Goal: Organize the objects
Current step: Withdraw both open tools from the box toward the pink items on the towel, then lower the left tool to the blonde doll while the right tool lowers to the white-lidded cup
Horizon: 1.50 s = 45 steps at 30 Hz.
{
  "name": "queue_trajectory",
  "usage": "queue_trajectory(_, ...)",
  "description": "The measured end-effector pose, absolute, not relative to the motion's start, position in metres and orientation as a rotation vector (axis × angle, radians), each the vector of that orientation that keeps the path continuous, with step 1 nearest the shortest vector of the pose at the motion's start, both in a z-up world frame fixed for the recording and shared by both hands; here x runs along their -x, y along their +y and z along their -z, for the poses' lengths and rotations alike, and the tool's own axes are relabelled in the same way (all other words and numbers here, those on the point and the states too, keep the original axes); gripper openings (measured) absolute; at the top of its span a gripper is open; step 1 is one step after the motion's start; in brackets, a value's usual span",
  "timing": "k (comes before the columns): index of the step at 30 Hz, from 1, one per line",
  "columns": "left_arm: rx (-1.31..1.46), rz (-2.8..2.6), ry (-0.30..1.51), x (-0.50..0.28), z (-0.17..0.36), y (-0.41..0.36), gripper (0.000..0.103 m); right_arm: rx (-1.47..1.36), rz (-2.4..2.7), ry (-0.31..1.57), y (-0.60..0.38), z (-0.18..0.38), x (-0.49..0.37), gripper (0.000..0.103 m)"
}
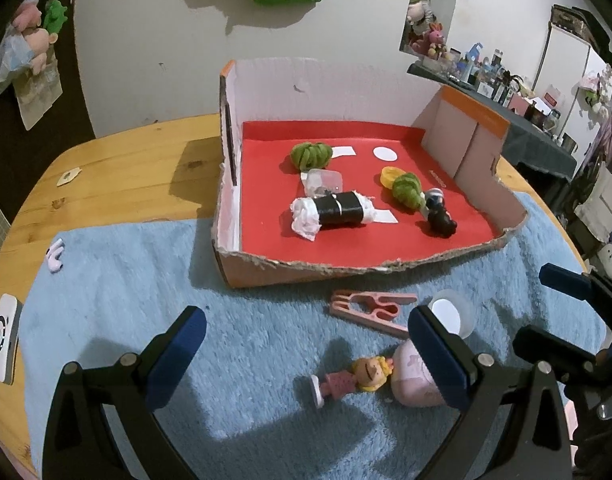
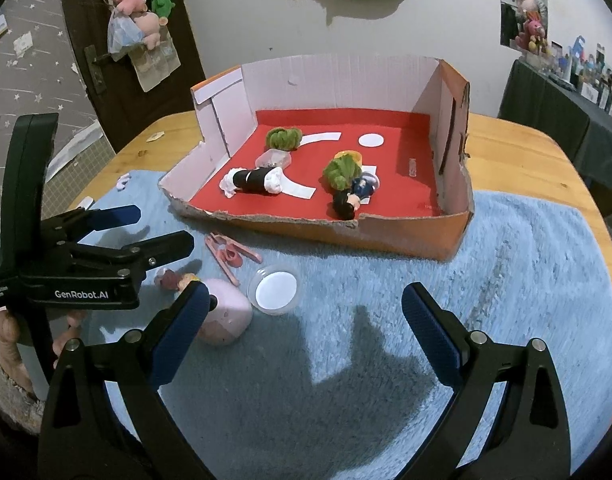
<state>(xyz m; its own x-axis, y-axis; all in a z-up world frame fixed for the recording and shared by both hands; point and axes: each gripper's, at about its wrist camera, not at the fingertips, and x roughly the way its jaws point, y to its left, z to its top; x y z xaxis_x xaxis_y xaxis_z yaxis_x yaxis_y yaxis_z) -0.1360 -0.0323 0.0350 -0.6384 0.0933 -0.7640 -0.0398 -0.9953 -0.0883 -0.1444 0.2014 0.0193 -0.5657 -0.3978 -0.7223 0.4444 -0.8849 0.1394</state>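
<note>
1. The worktop [image 2: 518,148] carries a blue mat [image 2: 506,280].
2. At 12 o'clock, a cardboard box [image 2: 410,236] has a torn, low front edge.
3. Left tongs [image 1: 306,344] and right tongs [image 2: 304,312] gape wide, empty.
4. A blonde figurine [image 1: 346,380] lies with its head toward 3 o'clock, beside a pink clip [image 1: 370,308].

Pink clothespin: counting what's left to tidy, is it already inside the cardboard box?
No, the pink clothespin lies on the blue towel outside the cardboard box.

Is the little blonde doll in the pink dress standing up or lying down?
Lying down. The blonde doll in the pink dress lies flat on the blue fluffy mat, outside the cardboard box.
</note>
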Motion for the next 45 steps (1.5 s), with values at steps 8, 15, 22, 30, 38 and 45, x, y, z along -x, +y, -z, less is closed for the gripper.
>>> queue_trajectory(8, 1.312, -2.765, -0.103, 0.131, -0.031, -0.034, 0.103, -1.108, 2.422, 0.081, 0.203, -0.014, 0.143, 0.098)
queue_trajectory(15, 1.310, -2.756, -0.074, 0.122, -0.027, -0.035, 0.103, -1.109, 2.443, 0.132, 0.204, -0.009, 0.139, 0.098)
queue_trajectory(22, 1.319, -2.752, -0.071, 0.116, -0.022, -0.041, 0.103, -1.120, 2.444, 0.162, 0.203, -0.003, 0.141, 0.098)
queue_trajectory(30, 1.323, -2.713, -0.043, 0.106, -0.014, -0.042, 0.100, -1.131, 2.448, 0.222, 0.200, 0.005, 0.142, 0.098)
queue_trajectory(38, 1.321, -2.690, 0.019, 0.104, -0.009, -0.032, 0.100, -1.151, 2.454, 0.295, 0.195, 0.016, 0.148, 0.097)
queue_trajectory(45, 1.353, -2.684, 0.039, 0.111, -0.004, -0.033, 0.095, -1.158, 2.436, 0.326, 0.186, 0.022, 0.157, 0.093)
